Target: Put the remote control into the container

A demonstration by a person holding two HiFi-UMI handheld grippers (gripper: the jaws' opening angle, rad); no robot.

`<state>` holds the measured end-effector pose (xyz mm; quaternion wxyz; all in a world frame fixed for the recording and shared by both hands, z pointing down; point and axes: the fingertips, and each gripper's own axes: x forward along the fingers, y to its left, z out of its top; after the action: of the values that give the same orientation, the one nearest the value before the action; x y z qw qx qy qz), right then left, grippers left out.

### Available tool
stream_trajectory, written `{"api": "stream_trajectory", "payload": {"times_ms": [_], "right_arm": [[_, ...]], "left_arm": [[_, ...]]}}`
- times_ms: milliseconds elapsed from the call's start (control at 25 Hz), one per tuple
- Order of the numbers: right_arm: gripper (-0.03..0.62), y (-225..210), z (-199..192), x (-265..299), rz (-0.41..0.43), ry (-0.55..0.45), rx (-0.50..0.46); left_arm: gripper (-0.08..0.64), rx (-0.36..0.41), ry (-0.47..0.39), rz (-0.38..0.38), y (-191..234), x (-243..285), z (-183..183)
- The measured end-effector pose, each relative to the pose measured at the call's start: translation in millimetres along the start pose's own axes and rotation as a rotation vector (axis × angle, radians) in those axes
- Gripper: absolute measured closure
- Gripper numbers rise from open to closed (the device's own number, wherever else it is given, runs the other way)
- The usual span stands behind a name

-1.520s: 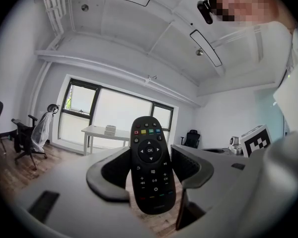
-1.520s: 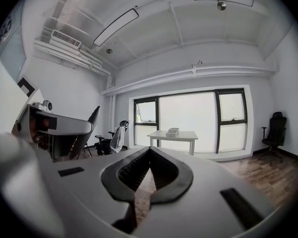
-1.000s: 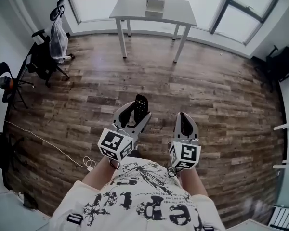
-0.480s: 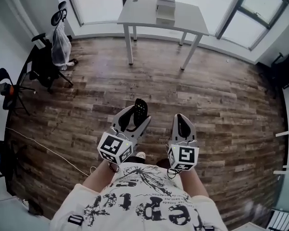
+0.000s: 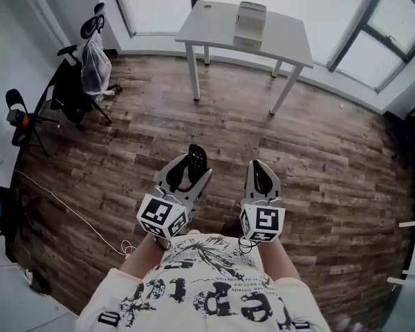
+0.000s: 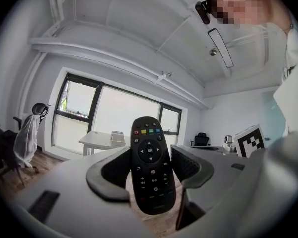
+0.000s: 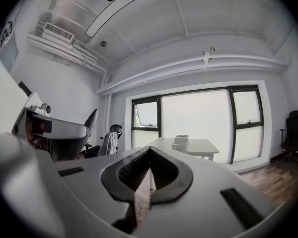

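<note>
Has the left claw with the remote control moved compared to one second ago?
Yes. The left claw, shut on the remote control, has come nearer the white table ahead.

The head view looks steeply down from above the person's chest. The left hand-held gripper (image 5: 188, 175) and right hand-held gripper (image 5: 261, 170) are close beneath it, and the floor (image 5: 318, 144) spreads out below. Each gripper view sits low behind its own jaws, facing forward and slightly upward across the room. All three share the distant white worktop (image 5: 214, 26), the container (image 5: 250, 23) on it, and the windows (image 5: 159, 2) behind.
</note>
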<state>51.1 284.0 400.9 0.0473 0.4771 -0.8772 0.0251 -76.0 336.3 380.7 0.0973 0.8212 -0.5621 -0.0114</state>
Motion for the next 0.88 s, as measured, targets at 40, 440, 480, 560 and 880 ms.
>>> {"api": "stream_trajectory", "payload": {"times_ms": [40, 440, 480, 560, 880], "right_arm": [[0.591, -13.4, 3.8, 7.1, 0.017, -0.006, -0.005], [0.591, -151.8, 31.0, 46.7, 0.137, -0.027, -0.047], [0.591, -162.9, 29.9, 49.3, 0.139, -0.025, -0.047], [0.591, -182.7, 28.3, 56.5, 0.134, -0.021, -0.034], [0.591, -231.1, 23.8, 96.6, 0.070, -0.003, 0.005]], "left_arm": [[0.296, -0.002, -0.011, 0.018, -3.6, 12.8, 2.7], [0.296, 0.045, -0.119, 0.126, -70.4, 132.5, 41.3], [0.296, 0.034, -0.124, 0.126, -75.4, 141.8, 42.5], [0.296, 0.030, -0.109, 0.131, -78.7, 160.9, 40.2], [0.296, 0.039, -0.062, 0.091, -56.5, 237.6, 44.7]]}}
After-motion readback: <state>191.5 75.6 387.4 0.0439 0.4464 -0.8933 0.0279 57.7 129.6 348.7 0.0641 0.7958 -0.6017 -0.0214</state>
